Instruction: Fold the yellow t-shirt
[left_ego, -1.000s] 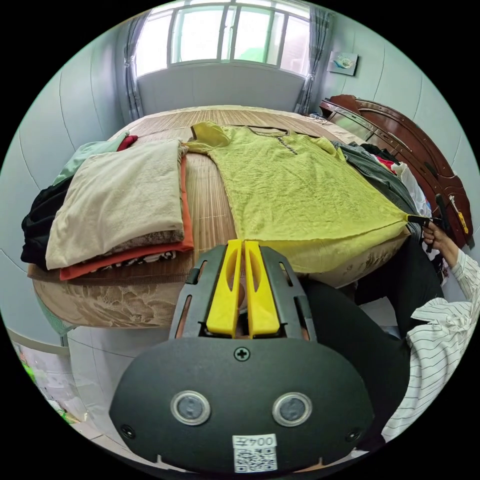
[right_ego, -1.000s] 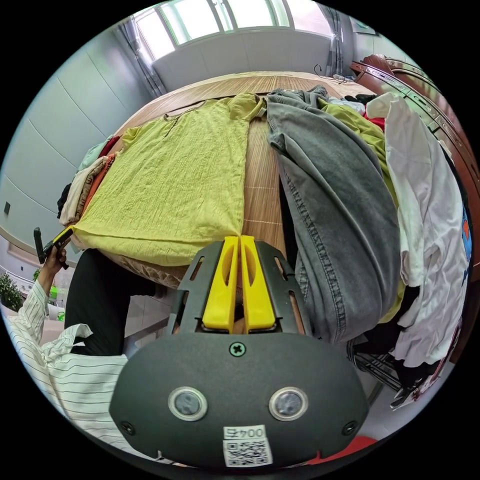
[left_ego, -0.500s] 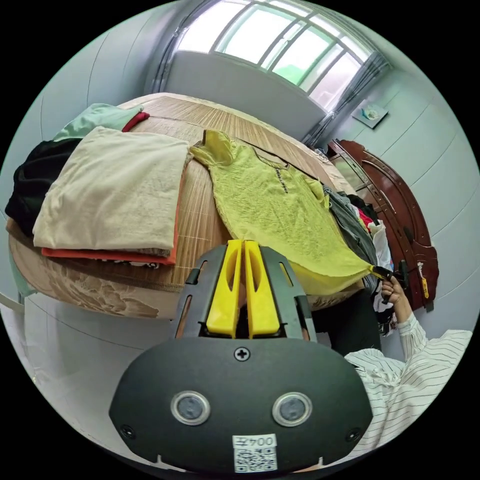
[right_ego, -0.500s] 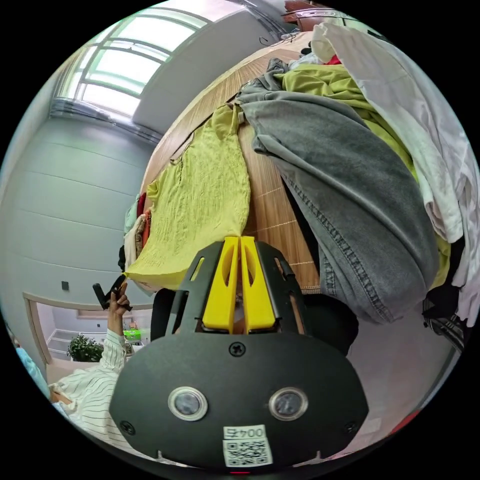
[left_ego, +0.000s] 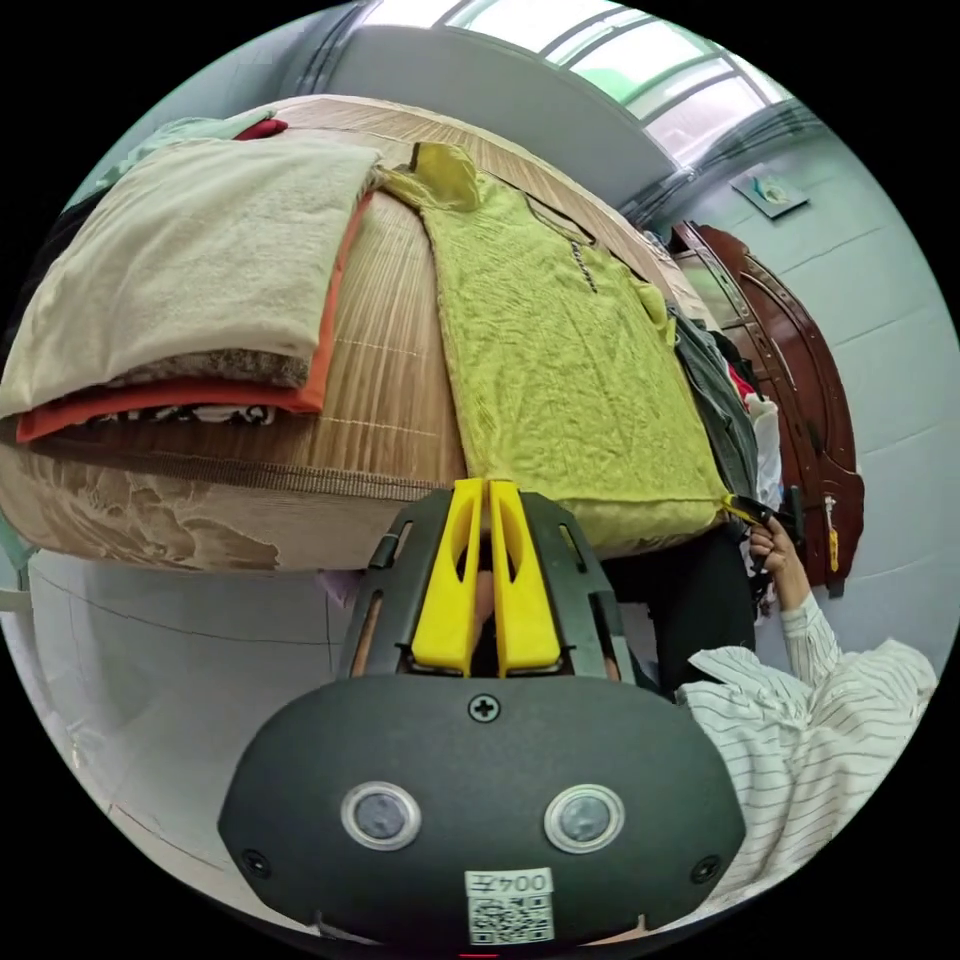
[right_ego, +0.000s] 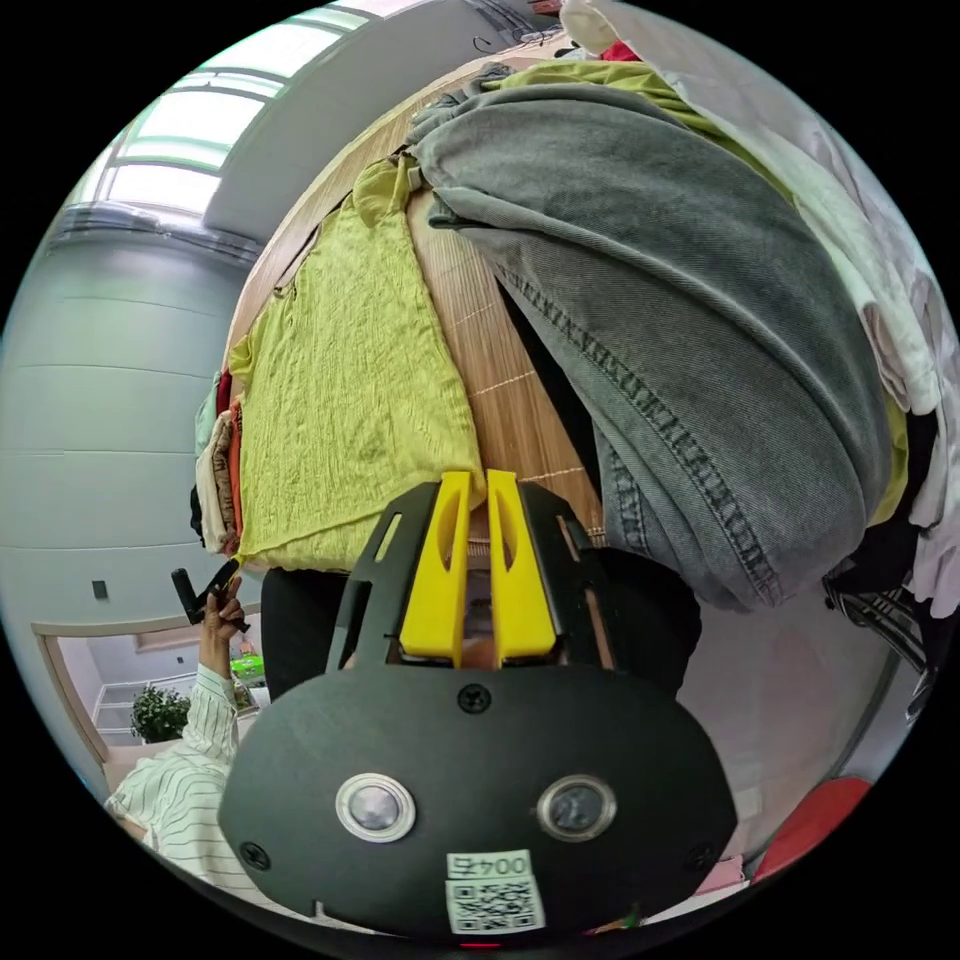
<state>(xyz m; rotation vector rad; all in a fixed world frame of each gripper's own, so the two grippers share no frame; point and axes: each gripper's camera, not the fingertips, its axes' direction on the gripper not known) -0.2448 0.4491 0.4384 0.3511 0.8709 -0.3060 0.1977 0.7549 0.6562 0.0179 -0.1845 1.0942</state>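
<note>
The yellow t-shirt (left_ego: 560, 350) lies spread flat on the bed's bamboo mat (left_ego: 390, 360), neck far from me and hem at the near edge. My left gripper (left_ego: 485, 487) is shut on the hem's left corner; in the right gripper view a hand holds this left gripper (right_ego: 218, 583) at that corner. My right gripper (right_ego: 477, 480) sits at the hem's right corner of the t-shirt (right_ego: 340, 390), jaws a little apart with the cloth's tip between them. In the left gripper view a hand holds the right gripper (left_ego: 750, 510) there.
A stack of folded clothes (left_ego: 180, 270) lies left of the shirt. Grey jeans (right_ego: 680, 300) and a heap of other garments (right_ego: 850, 230) lie on its right. A dark wooden headboard (left_ego: 800, 380) stands beyond. A person in a striped sleeve (left_ego: 830, 690) stands at the bed's edge.
Both cameras have dropped lower and tilted toward the bed's edge. The shirt's hem has settled onto the edge. My right jaws have parted slightly; the left jaws stay shut.
</note>
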